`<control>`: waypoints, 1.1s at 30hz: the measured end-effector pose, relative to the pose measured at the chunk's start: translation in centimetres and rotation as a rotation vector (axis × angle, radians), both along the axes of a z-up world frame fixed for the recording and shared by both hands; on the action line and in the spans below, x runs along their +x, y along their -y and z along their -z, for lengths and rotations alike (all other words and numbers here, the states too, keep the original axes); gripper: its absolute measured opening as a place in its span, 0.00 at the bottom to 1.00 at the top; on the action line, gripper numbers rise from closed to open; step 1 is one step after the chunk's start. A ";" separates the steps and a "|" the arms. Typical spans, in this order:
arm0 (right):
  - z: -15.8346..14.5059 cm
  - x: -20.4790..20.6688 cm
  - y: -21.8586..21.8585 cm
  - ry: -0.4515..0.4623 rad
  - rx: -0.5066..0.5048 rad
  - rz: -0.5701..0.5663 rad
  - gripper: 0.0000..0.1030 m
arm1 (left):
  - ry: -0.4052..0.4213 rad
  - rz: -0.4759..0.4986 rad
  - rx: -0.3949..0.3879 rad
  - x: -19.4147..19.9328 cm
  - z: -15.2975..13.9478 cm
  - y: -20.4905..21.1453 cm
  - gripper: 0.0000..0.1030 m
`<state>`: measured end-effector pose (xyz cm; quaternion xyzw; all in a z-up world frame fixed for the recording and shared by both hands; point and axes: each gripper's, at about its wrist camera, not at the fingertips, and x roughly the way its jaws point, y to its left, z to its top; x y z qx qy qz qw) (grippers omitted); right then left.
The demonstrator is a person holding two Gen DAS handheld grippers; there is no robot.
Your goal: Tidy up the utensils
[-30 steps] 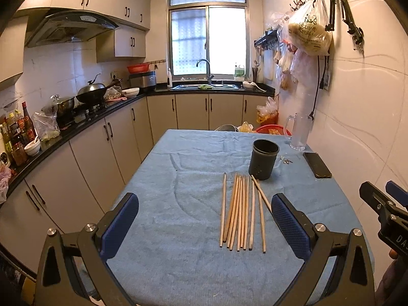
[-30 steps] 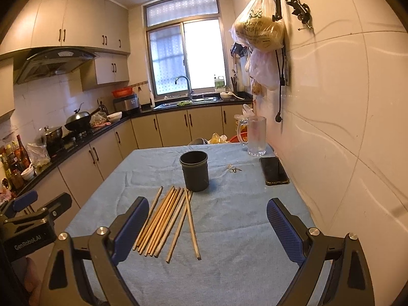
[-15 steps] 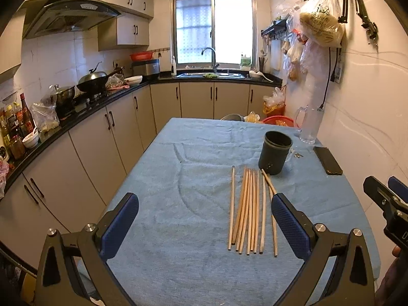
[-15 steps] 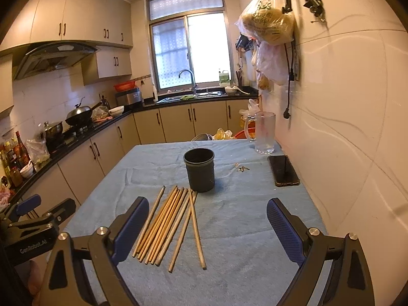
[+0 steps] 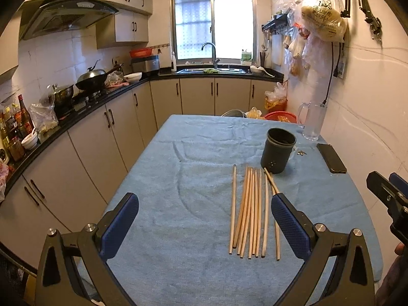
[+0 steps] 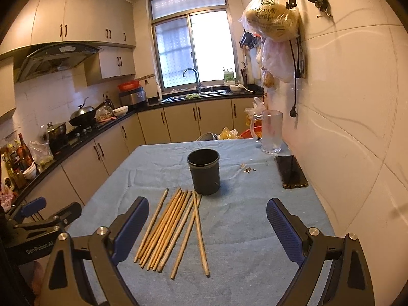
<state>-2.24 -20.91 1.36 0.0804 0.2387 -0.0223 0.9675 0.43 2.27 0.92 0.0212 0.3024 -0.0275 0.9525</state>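
Observation:
Several wooden chopsticks [image 5: 251, 209] lie side by side on the blue cloth-covered table [image 5: 178, 178], also in the right wrist view [image 6: 173, 229]. A dark cylindrical holder [image 5: 278, 153] stands upright just beyond them, also in the right wrist view [image 6: 204, 170]; it looks empty. My left gripper [image 5: 204, 224] is open and empty, above the table's near left part, left of the chopsticks. My right gripper [image 6: 207, 229] is open and empty, hovering over the chopsticks' near ends. Each gripper shows at the edge of the other's view.
A black phone [image 6: 290, 170] lies at the table's right side by the tiled wall. A clear glass mug [image 6: 271, 131] stands at the far right corner. Small bits [image 6: 248, 169] lie beside the holder. Kitchen cabinets and a counter [image 5: 76, 107] run along the left.
Both grippers have moved forward and lower toward the table. The chopsticks and holder now look nearer and larger. Nothing on the table has moved.

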 end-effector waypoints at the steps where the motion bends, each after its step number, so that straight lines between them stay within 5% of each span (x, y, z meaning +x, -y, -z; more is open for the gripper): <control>1: 0.0 0.0 -0.1 0.002 0.000 -0.005 0.92 | 0.008 0.000 0.005 0.0 0.1 0.1 1.00; 19: 1.0 1.8 0.2 -0.015 -0.004 -0.048 0.91 | -0.050 -0.013 0.022 2.5 1.9 0.5 1.00; 26: 2.3 3.8 0.4 -0.069 0.017 -0.103 0.83 | -0.071 -0.002 -0.014 4.0 2.4 -0.1 1.00; 33: 5.0 8.0 1.7 -0.142 0.095 -0.171 0.71 | -0.194 0.120 -0.032 9.4 4.9 1.1 0.90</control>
